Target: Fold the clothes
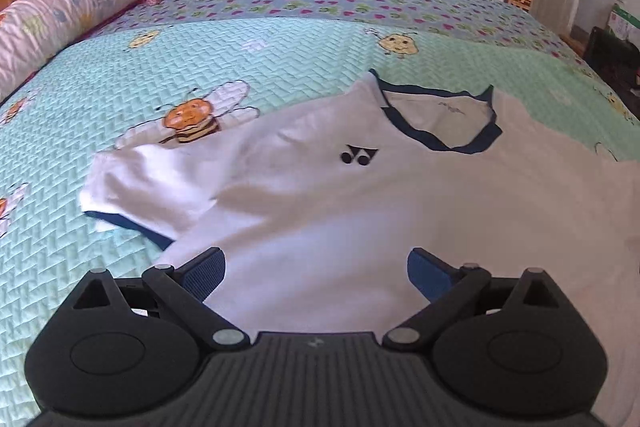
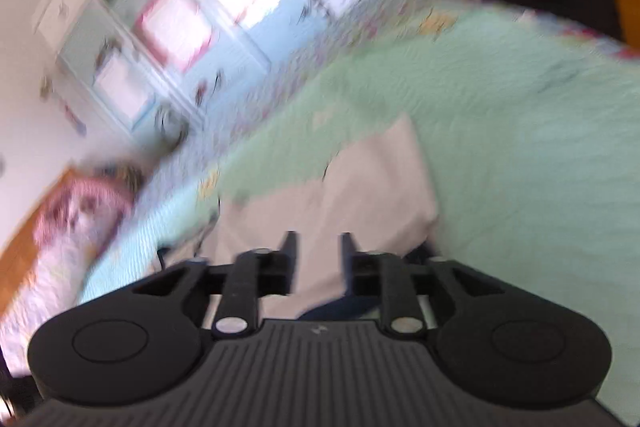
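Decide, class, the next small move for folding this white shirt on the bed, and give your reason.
Probably lower the left tool, open above the white shirt, and pinch its near edge, since the shirt lies flat and unfolded with one sleeve spread out.

shirt on bed, pillow behind

Both grippers are matte black plastic. The left gripper has a ribbed centre plate with a small pale mark, a round housing with an oval inset on each side, silver pivot pins on slanted link bars, and blue textured pads. The right gripper has the same build, with narrow black fingertips.
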The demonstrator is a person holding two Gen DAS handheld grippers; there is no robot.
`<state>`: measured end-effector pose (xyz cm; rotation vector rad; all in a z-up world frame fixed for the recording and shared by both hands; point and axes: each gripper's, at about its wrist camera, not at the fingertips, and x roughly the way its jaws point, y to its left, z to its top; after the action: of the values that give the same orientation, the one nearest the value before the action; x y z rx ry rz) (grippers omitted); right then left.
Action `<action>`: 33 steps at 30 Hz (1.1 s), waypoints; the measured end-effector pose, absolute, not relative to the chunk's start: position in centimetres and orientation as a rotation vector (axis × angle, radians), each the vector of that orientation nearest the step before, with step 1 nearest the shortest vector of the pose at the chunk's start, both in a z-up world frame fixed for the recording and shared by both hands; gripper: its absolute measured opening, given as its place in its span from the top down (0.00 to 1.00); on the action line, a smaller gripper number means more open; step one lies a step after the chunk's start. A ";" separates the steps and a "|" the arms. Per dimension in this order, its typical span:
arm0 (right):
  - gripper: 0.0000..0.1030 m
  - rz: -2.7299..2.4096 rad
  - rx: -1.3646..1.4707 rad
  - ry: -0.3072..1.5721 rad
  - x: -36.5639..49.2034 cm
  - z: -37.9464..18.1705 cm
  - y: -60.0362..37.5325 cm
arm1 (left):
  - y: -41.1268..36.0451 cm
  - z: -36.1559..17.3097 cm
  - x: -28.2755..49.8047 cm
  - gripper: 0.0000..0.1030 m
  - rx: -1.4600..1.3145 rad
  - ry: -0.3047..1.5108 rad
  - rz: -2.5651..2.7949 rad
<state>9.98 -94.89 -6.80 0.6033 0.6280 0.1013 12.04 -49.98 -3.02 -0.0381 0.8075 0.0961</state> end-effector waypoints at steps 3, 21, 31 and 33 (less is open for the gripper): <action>1.00 -0.108 0.411 0.756 11.3 -8.3 -93.9 | -50.0 -3.2 13.8 0.02 -0.054 0.782 0.068; 0.57 0.059 0.657 0.576 12.3 -6.9 -90.6 | -50.6 -3.8 38.7 0.02 0.122 0.851 -0.016; 0.49 -0.032 0.653 0.596 12.7 -7.9 -91.0 | -51.8 -6.0 40.8 0.10 0.185 1.059 0.017; 0.49 -0.042 0.650 0.601 13.0 -8.0 -91.2 | -51.8 -6.2 40.8 0.25 0.183 1.090 0.006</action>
<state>13.04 -91.18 -7.95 0.6497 0.6008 -0.0416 40.83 -51.81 -6.22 0.1831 1.0899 0.0056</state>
